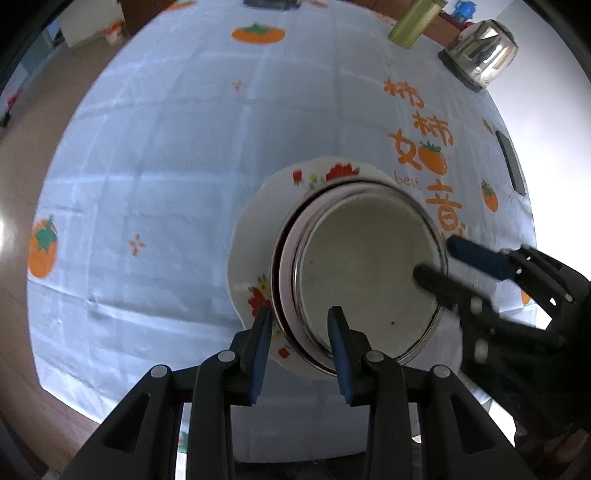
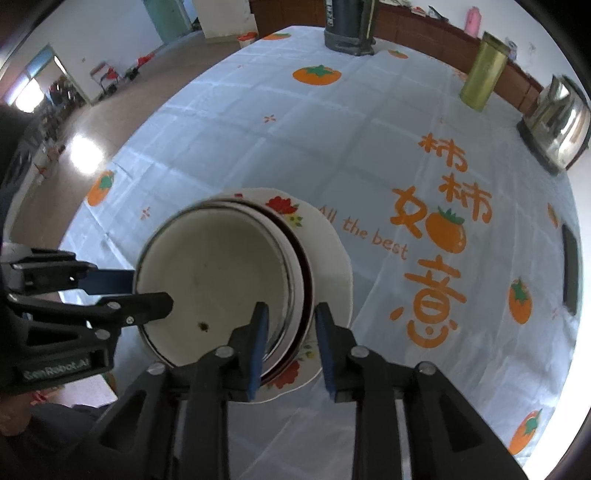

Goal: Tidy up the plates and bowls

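Observation:
A stack of nested bowls [image 1: 362, 258] [image 2: 214, 266] sits on a white floral plate [image 1: 251, 236] [image 2: 332, 258] on the persimmon-print tablecloth. The top bowl has a metal rim and a cream inside. In the left wrist view my left gripper [image 1: 300, 317] straddles the stack's left rim, one finger outside and one inside the top bowl, with a gap showing beside the pads. My right gripper [image 2: 291, 314] straddles the opposite rim the same way, its pads off the bowls. Each gripper also shows in the other's view: right gripper [image 1: 432, 258], left gripper [image 2: 151, 291].
A steel kettle [image 2: 557, 118] and a yellow-green canister [image 2: 482, 70] stand at the far right of the table. A dark jug [image 2: 349, 26] stands at the far edge. A flat dark device [image 2: 570, 269] lies near the right edge. The stack is close to the table's near edge.

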The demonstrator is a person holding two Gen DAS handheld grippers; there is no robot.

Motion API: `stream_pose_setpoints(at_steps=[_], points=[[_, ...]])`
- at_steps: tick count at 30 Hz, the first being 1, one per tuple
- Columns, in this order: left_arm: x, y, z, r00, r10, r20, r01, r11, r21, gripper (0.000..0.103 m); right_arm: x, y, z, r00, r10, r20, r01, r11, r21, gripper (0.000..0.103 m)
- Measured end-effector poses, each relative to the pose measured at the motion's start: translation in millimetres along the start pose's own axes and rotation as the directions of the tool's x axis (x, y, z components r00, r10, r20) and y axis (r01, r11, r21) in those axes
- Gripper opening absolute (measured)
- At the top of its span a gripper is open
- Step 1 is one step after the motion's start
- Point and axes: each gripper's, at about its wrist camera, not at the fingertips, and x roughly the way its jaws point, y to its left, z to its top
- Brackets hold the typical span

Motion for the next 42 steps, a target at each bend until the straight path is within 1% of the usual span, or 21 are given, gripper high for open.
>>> stream_pose_setpoints(at_steps=[2,4,10,11,12,13,14,15,16,18,20,21,22,23,24,26,28,34,36,38,42], points=[[-7.8,-2.3,1.1,1.000,0.003,0.027,-0.004,1.000,0.011,0.035,-7.7,1.7,-0.4,0.999,0.010,0.030,-0.010,1.000,-0.005,0.062],[-14.6,-4.7,1.3,0.999,-0.005,0.048,0.004,1.000,0.020,0.036,-11.4,4.7,-0.6,0.999,-0.004,0.040,0.004,1.000,-0.015,0.063],[-34.5,-13.1,-1.8,0.993,0.035,0.114,-0.042,0.997,0.057,0.036,-25.8,5.6,-2.9,0.997,-0.025,0.070,0.025,1.000,-0.004,0.063],[-40.1,-15.2,-2.1,0.990,0.043,0.136,-0.052,0.997,0.063,0.036,-29.9,5.0,-3.2,0.996,-0.028,0.081,0.028,1.000,0.000,0.063],[-48.1,-17.7,-3.0,0.984,0.054,0.170,-0.067,0.995,0.073,0.036,-39.8,3.4,-3.5,0.992,-0.039,0.117,0.037,0.999,0.015,0.063],[-57.7,-20.8,-3.5,0.974,0.067,0.214,-0.087,0.993,0.084,0.036,-49.7,2.4,-3.4,0.986,-0.054,0.155,0.051,0.998,0.029,0.063],[-66.5,-23.2,-3.8,0.964,0.079,0.253,-0.105,0.990,0.093,0.036,-61.8,2.3,-3.5,0.976,-0.086,0.201,0.080,0.996,0.039,0.063],[-75.3,-26.0,-4.1,0.952,0.092,0.293,-0.126,0.987,0.099,0.039,-80.6,3.8,-4.1,0.950,-0.144,0.277,0.136,0.990,0.046,0.063],[-84.5,-28.3,-4.5,0.937,0.103,0.334,-0.144,0.984,0.101,0.041,-93.2,5.0,-4.5,0.930,-0.172,0.325,0.164,0.985,0.051,0.064],[-100.8,-32.5,-4.7,0.911,0.105,0.399,-0.158,0.982,0.103,0.047,-121.0,5.8,-6.9,0.887,-0.193,0.421,0.177,0.981,0.077,0.070],[-116.2,-35.7,-6.6,0.885,0.100,0.455,-0.167,0.980,0.109,0.053,-137.8,7.4,-8.8,0.855,-0.203,0.478,0.179,0.979,0.097,0.074],[-125.0,-37.1,-8.3,0.868,0.095,0.488,-0.170,0.979,0.111,0.054,-145.4,8.6,-10.6,0.837,-0.214,0.504,0.186,0.977,0.106,0.077],[-130.3,-38.3,-10.1,0.856,0.092,0.508,-0.173,0.979,0.113,0.055,-151.0,10.3,-12.1,0.826,-0.222,0.519,0.193,0.975,0.110,0.077],[-136.2,-39.4,-11.5,0.844,0.088,0.529,-0.175,0.978,0.115,0.056,-154.3,11.8,-12.7,0.819,-0.227,0.526,0.196,0.974,0.114,0.077],[-141.1,-40.2,-12.8,0.836,0.081,0.542,-0.171,0.978,0.118,0.061,-157.2,13.9,-13.8,0.813,-0.233,0.533,0.201,0.972,0.118,0.078],[-145.4,-41.1,-15.2,0.829,0.068,0.555,-0.161,0.980,0.120,0.064,-160.7,17.4,-15.6,0.809,-0.241,0.536,0.210,0.970,0.121,0.080],[-148.0,-40.5,-17.1,0.824,0.061,0.564,-0.155,0.981,0.119,0.065,-162.4,19.0,-18.5,0.811,-0.243,0.533,0.209,0.970,0.125,0.080],[-151.8,-39.1,-26.1,0.818,0.055,0.572,-0.150,0.982,0.119,0.065,-168.1,22.9,-29.5,0.813,-0.250,0.526,0.210,0.968,0.137,0.080],[-153.2,-39.3,-29.5,0.812,0.061,0.581,-0.159,0.980,0.119,0.065,-169.7,24.0,-31.9,0.812,-0.252,0.527,0.208,0.968,0.141,0.080],[-155.3,-39.9,-34.6,0.809,0.061,0.585,-0.161,0.979,0.121,0.065,-172.0,27.3,-34.3,0.808,-0.256,0.530,0.214,0.967,0.140,0.080],[-157.0,-41.3,-40.6,0.809,0.059,0.586,-0.161,0.979,0.125,0.065,-173.1,29.5,-36.0,0.809,-0.258,0.528,0.218,0.966,0.139,0.082]])
